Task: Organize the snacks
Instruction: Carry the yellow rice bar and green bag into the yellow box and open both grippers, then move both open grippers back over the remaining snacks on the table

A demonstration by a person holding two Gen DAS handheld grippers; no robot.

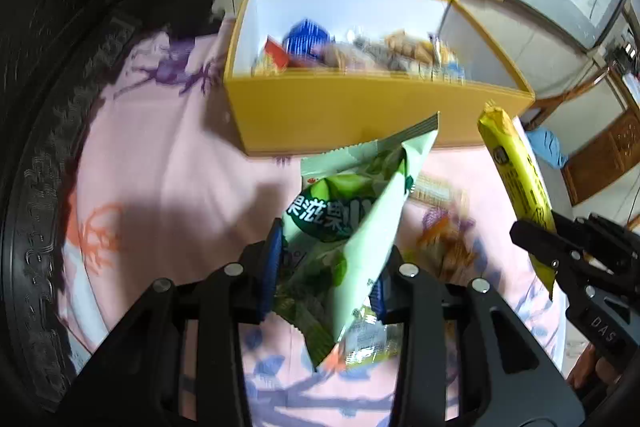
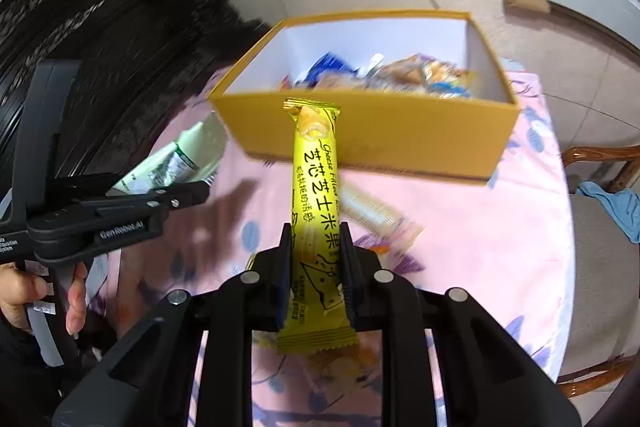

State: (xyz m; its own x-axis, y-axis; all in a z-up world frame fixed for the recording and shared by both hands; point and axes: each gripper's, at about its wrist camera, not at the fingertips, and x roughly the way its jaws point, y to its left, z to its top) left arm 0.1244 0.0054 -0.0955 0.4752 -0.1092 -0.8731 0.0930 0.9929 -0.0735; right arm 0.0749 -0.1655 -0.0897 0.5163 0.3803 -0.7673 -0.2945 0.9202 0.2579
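A yellow open box (image 1: 352, 107) with white inner walls stands on the pink tablecloth and holds several wrapped snacks (image 1: 360, 53); it also shows in the right wrist view (image 2: 360, 131). My left gripper (image 1: 332, 247) is shut on a green snack bag (image 1: 360, 211), held above the cloth in front of the box. My right gripper (image 2: 316, 247) is shut on a long yellow cheese snack bar (image 2: 316, 187), pointing at the box's front wall. The bar (image 1: 516, 171) and right gripper (image 1: 560, 239) show at the right of the left wrist view. The left gripper (image 2: 176, 195) with the green bag (image 2: 180, 155) shows at the left of the right wrist view.
A pale wrapped snack bar (image 2: 376, 211) lies on the floral pink cloth (image 2: 480, 227) just before the box. A dark carved cabinet (image 1: 60, 67) stands to the left. A wooden chair with a blue cloth (image 2: 612, 203) stands to the right of the table.
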